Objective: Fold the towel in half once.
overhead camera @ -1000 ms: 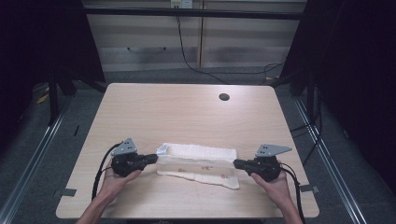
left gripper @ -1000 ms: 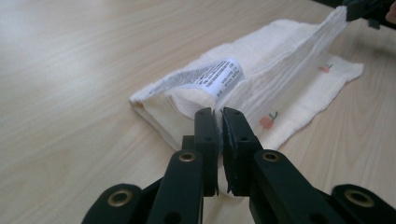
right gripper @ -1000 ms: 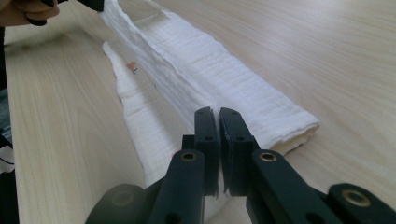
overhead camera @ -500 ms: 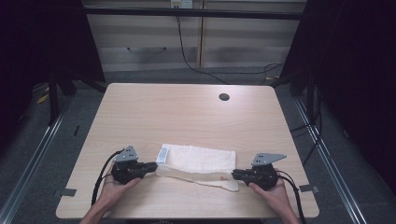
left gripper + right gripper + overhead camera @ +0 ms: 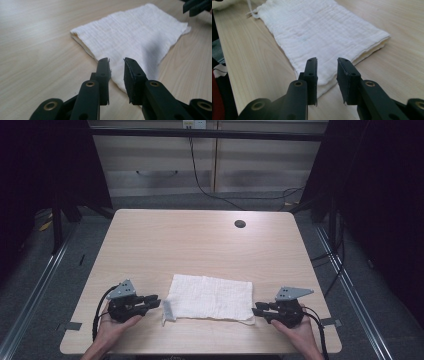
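A white cloth (image 5: 210,297), folded into a flat rectangle, lies on the wooden table (image 5: 200,245) near its front edge. My left gripper (image 5: 154,301) rests at the cloth's left end. Its jaws have just been opening, and in the left gripper view this gripper (image 5: 117,61) stands open over the near corner of the cloth (image 5: 130,37) without pinching it. My right gripper (image 5: 257,310) sits at the cloth's right end; its jaws have also just been opening. In the right gripper view it (image 5: 327,61) is open, with the cloth's (image 5: 317,32) edge lying loose below the jaws.
A round dark hole (image 5: 240,224) is set in the table's far right part. Cabinets and cables stand behind the table. Metal rails run along the floor on both sides. The table's front edge is close behind both hands.
Both grippers drew the cloth toward the front edge, then opened and let go of it. The cloth now lies flat and the left gripper has backed off to the left.
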`<state>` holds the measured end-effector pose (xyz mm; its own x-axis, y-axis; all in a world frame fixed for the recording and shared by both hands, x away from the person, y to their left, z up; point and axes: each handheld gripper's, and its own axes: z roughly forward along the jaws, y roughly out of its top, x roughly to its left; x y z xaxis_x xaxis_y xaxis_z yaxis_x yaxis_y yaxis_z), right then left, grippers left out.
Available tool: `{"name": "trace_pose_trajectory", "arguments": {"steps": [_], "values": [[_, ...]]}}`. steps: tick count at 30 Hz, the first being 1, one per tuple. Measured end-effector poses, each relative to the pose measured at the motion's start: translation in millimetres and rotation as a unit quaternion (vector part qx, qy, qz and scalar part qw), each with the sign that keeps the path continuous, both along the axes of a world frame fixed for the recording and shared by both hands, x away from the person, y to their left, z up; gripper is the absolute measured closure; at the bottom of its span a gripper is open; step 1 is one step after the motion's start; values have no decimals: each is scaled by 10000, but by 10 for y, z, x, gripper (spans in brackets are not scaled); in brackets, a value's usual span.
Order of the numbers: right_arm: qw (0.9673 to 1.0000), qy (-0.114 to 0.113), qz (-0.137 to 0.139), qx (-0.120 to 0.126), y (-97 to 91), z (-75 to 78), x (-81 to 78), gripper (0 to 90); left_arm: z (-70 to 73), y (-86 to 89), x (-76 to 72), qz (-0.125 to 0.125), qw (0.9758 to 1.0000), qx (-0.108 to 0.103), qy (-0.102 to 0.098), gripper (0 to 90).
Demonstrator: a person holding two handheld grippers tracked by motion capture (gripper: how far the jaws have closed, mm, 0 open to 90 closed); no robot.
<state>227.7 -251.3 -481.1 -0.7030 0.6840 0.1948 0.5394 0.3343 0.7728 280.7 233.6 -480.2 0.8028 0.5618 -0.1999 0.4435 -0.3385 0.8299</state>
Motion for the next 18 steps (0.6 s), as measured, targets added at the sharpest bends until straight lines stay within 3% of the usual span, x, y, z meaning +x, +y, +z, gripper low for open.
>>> {"name": "trace_pose_trajectory", "arguments": {"steps": [6,11,16,18], "values": [[9998,-74,-141,100,-30,63,105,648,56,-15,155,121,9999,-42,-44,702],[9994,-106,-320,93,-33,105,265,648,6,-198,331,34,9999,107,91,726],[9995,-76,-302,43,18,119,474,655,-66,-444,489,-87,9995,201,241,742],[9995,-56,-295,15,39,110,595,646,-102,-532,530,-156,9989,336,302,742]]}}
